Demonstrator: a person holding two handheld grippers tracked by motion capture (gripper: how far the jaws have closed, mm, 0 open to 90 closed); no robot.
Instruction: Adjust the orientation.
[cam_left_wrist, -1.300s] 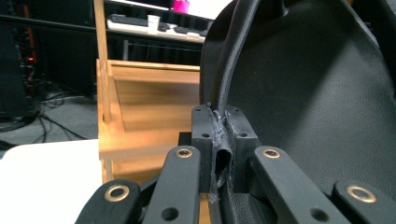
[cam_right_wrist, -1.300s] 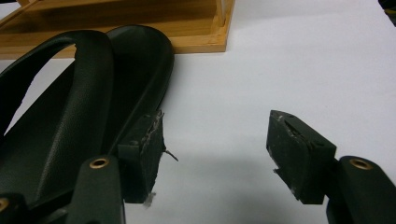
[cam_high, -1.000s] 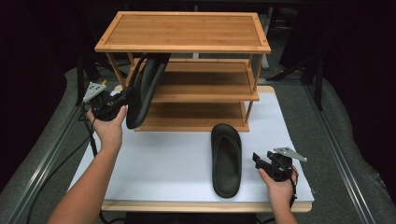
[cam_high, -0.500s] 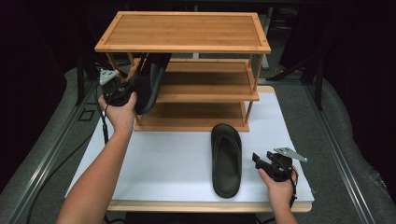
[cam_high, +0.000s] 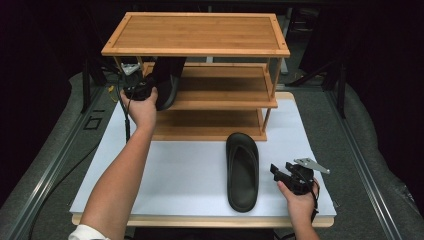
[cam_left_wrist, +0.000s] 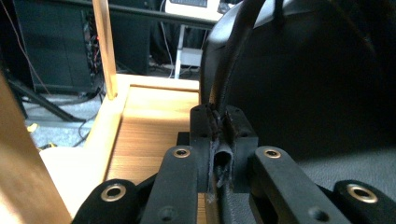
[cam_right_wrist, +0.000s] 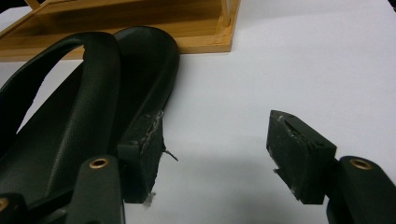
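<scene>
A bamboo shoe rack (cam_high: 197, 35) with three shelves is placed at the far part of a white table (cam_high: 175, 175), and all places below are given relative to this rack. At the left end of the rack, a black slipper (cam_high: 167, 82) is held by the left gripper (cam_high: 142, 90), which is carried in the person's left hand (cam_high: 142, 107); the slipper is tilted steeply, almost upright, and it is seen between the top shelf and the middle shelf (cam_high: 220, 97), with its lower part at the middle shelf. In the left gripper view the jaws are pressed together on a thin black edge of this slipper (cam_left_wrist: 303, 79), so the left gripper (cam_left_wrist: 220, 140) is clamped on it (whether the slipper already touches the shelf cannot be told). The wood of the middle shelf (cam_left_wrist: 149, 126) and one rack post (cam_left_wrist: 105, 46) are seen behind the jaws. A second black slipper (cam_high: 242, 170) is laid flat on the table just in front of the rack, near its right half, with the sole down. The right gripper (cam_high: 285, 174) is held low by the right hand (cam_high: 299, 200), in front of the rack and just to the right of this second slipper. In the right gripper view its jaws are spread wide with nothing between them; the right gripper (cam_right_wrist: 212, 154) is released, and its left jaw stands just beside the edge of the second slipper (cam_right_wrist: 79, 102).
</scene>
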